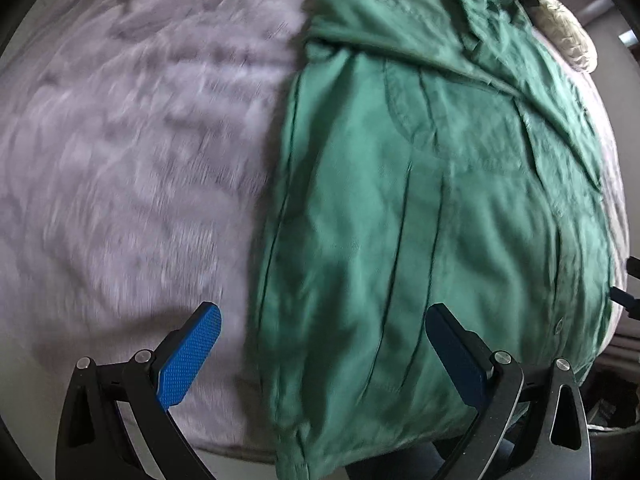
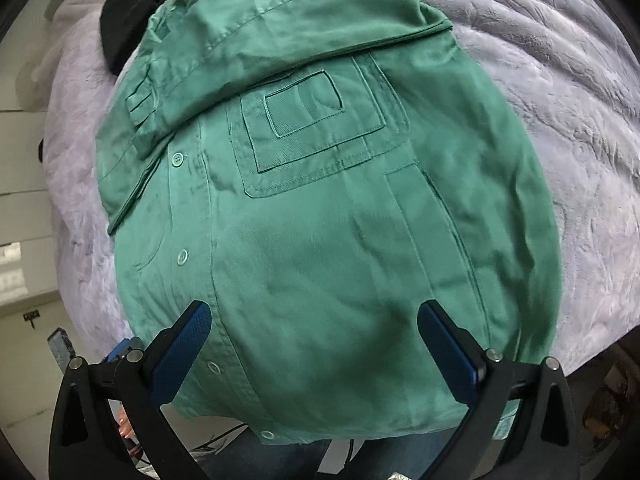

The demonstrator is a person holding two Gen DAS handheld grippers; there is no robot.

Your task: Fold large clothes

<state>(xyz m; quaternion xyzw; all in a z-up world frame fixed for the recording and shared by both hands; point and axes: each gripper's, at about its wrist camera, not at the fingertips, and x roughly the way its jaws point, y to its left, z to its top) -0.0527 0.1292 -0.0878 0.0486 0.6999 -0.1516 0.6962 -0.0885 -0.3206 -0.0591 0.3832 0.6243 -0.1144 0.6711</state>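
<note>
Both tongs gape wide, gripping nothing: left tongs (image 1: pixel 322 354) over the green shirt's (image 1: pixel 420 200) edge, right tongs (image 2: pixel 314 344) above its front, spread on the lilac blanket (image 2: pixel 560 100).

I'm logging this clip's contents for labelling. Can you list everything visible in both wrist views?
shirt: one, green, buttoned, spread on the blanket, a sleeve folded across its top
blanket: one, pale lilac, fluffy, under the shirt
dark garment: one, black, beyond the shirt's collar
cushion: one, cream, far corner, partly cut off
left gripper: black with blue pads, open above the shirt's edge
right gripper: black with blue pads, open above the shirt's hem
</note>
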